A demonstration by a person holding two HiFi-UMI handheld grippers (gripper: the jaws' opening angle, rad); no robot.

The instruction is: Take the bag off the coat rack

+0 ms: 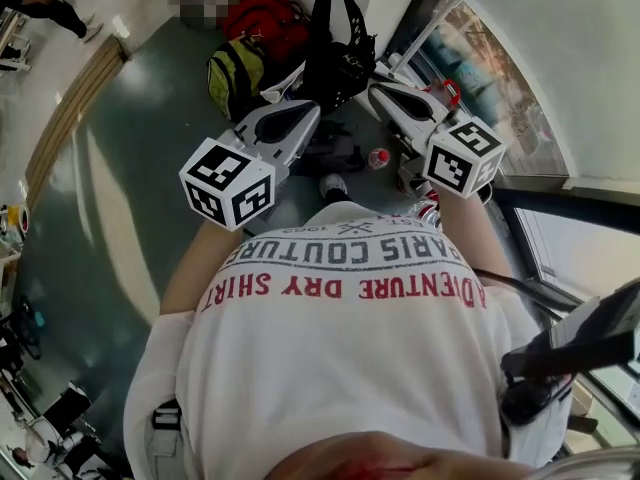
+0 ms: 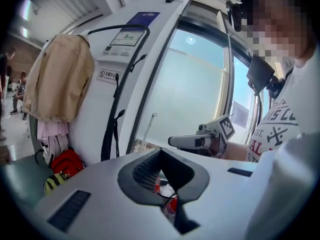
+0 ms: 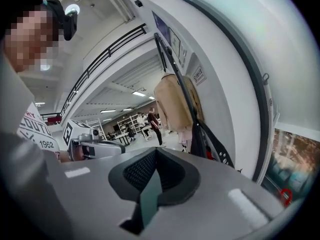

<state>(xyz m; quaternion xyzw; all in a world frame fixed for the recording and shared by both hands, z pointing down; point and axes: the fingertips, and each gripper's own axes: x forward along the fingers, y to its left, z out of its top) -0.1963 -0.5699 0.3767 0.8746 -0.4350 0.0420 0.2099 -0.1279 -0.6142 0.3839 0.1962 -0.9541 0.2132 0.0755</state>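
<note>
The black bag (image 1: 336,60) hangs by its straps from the coat rack, straight ahead of me, between the tips of both grippers. In the right gripper view the bag (image 3: 201,140) hangs on the black rack pole (image 3: 172,74) below a beige coat (image 3: 172,104). The left gripper view shows the rack pole (image 2: 119,96), a black strap (image 2: 107,140) and the beige coat (image 2: 60,84). My left gripper (image 1: 303,108) (image 2: 167,184) is shut and empty, just left of the bag. My right gripper (image 1: 380,90) (image 3: 152,184) is shut and empty too, just right of it.
A red bag (image 1: 265,18) and a yellow-and-black bag (image 1: 235,73) lie on the floor by the rack's foot. A bottle with a red cap (image 1: 378,158) stands near my feet. A glass wall (image 1: 520,88) runs along the right. People stand far off (image 3: 152,126).
</note>
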